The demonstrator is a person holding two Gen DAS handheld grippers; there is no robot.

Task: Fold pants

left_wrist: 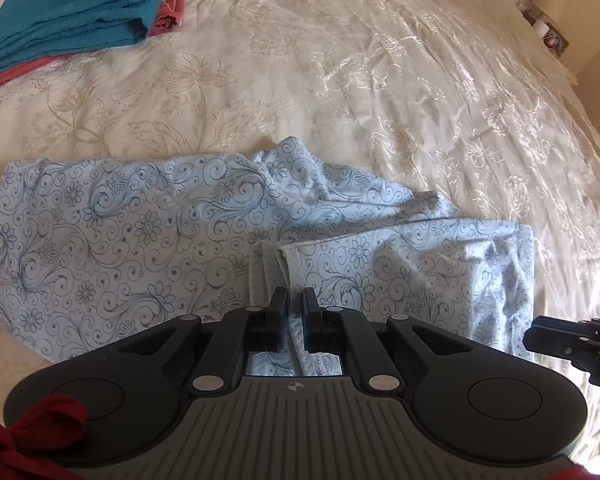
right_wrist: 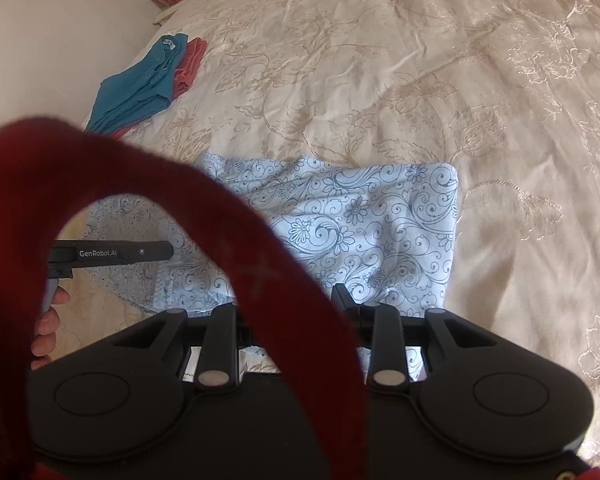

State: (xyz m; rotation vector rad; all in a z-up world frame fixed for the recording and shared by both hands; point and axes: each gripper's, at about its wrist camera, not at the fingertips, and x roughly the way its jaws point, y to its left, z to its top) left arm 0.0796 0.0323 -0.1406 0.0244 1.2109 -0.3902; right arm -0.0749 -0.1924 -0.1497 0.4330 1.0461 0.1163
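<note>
Where the cream embroidered bedspread (left_wrist: 340,60) meets the near edge of the bed, the light blue pyjama pants (left_wrist: 120,240) with a dark swirl-and-flower print lie flat, their long axis running left to right across both views. In the left wrist view one end is folded back on top, its hemmed edge (left_wrist: 284,254) showing pale just ahead of the fingers. The left hand-held gripper (left_wrist: 296,306) has its jaws nearly together, with a fold of the pants' fabric pinched between them. The right hand-held gripper (right_wrist: 300,304) sits over the near edge of the same pants (right_wrist: 360,220); a dark red sleeve (right_wrist: 260,260) arches across its fingers, so I cannot tell how its jaws stand. Far back on the left, well apart from the pants, a folded teal garment (left_wrist: 72,16) rests on a coral-red one (left_wrist: 172,4).
</note>
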